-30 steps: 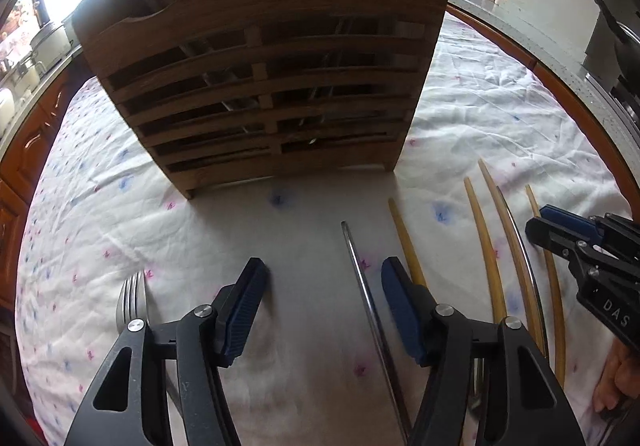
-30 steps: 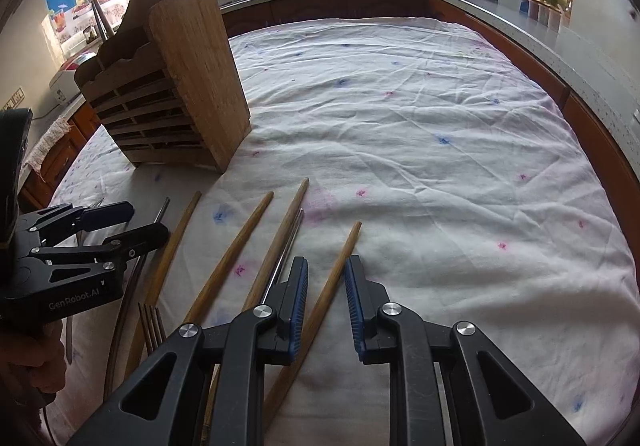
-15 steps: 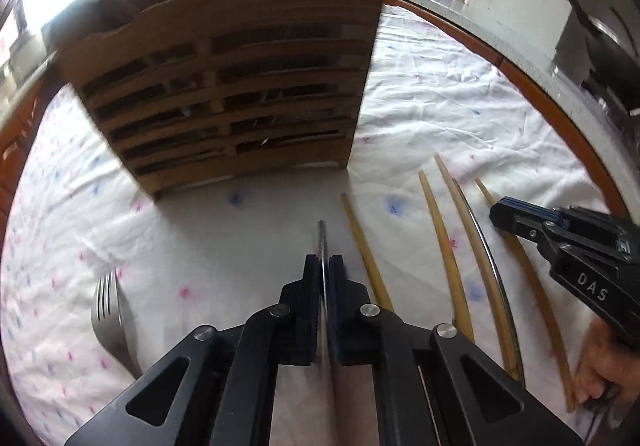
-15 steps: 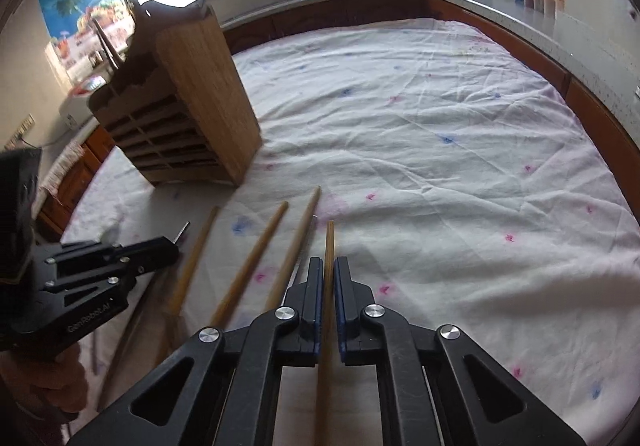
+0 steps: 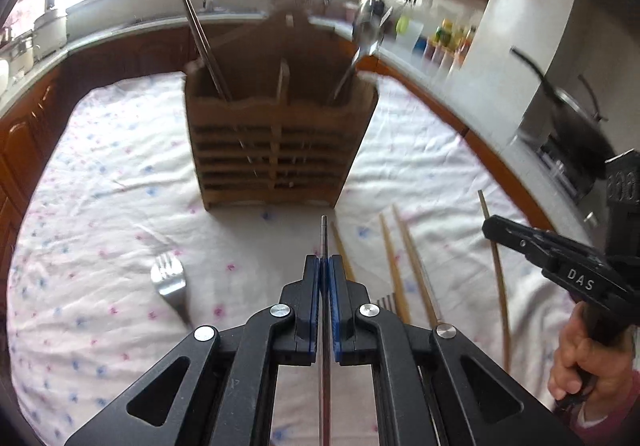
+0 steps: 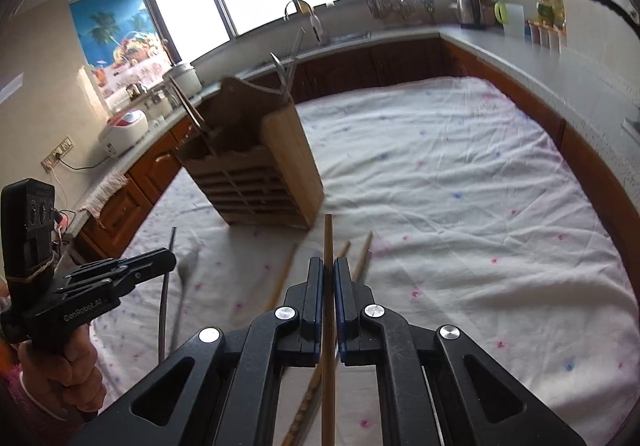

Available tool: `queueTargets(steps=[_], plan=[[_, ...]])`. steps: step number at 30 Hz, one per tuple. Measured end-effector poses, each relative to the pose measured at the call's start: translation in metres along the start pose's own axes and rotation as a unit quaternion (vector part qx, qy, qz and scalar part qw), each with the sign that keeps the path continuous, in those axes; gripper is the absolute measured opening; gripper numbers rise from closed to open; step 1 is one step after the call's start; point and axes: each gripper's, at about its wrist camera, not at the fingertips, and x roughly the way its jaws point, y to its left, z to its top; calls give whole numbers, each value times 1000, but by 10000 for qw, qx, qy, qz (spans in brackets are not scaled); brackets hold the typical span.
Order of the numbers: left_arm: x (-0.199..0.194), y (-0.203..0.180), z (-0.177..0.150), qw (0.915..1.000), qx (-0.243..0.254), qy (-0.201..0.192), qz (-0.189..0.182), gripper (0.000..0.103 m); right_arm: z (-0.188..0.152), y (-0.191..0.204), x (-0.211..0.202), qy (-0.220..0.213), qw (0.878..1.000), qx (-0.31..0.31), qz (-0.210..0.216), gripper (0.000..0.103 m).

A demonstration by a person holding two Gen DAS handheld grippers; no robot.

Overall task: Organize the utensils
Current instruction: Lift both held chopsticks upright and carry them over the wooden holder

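My left gripper (image 5: 324, 259) is shut on a thin metal chopstick (image 5: 324, 234), held above the cloth and pointing at the wooden utensil holder (image 5: 276, 150). The holder has metal chopsticks in its left slot and a spoon in its right. My right gripper (image 6: 328, 261) is shut on a wooden chopstick (image 6: 328, 234), also lifted, with the holder (image 6: 256, 174) ahead to the left. A fork (image 5: 170, 278) and several wooden chopsticks (image 5: 394, 266) lie on the cloth. In the right wrist view the left gripper (image 6: 168, 258) appears with its metal chopstick (image 6: 163, 306).
The white flowered cloth (image 6: 460, 206) covers the table. A spoon (image 6: 188, 266) lies on it near the left gripper. A kitchen counter (image 6: 500, 58) with kettle and jars rings the table. A wok (image 5: 576, 114) sits at right, a rice cooker (image 6: 124, 126) at left.
Both grippers closed, the left on the metal chopstick and the right on a wooden one. Both then rose from the cloth, so the holder looks farther and lower.
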Motion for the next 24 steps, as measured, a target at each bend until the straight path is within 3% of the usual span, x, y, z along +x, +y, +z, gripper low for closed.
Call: queueTargets(steps=[12, 24], plan=[[-109, 11, -26, 9958, -182, -886, -148, 3, 8, 32, -46, -557, 9978, -235, 260, 5], [-138, 12, -34, 9919, -205, -1250, -109, 3, 18, 45, -63, -846, 9952, -337, 365, 5]])
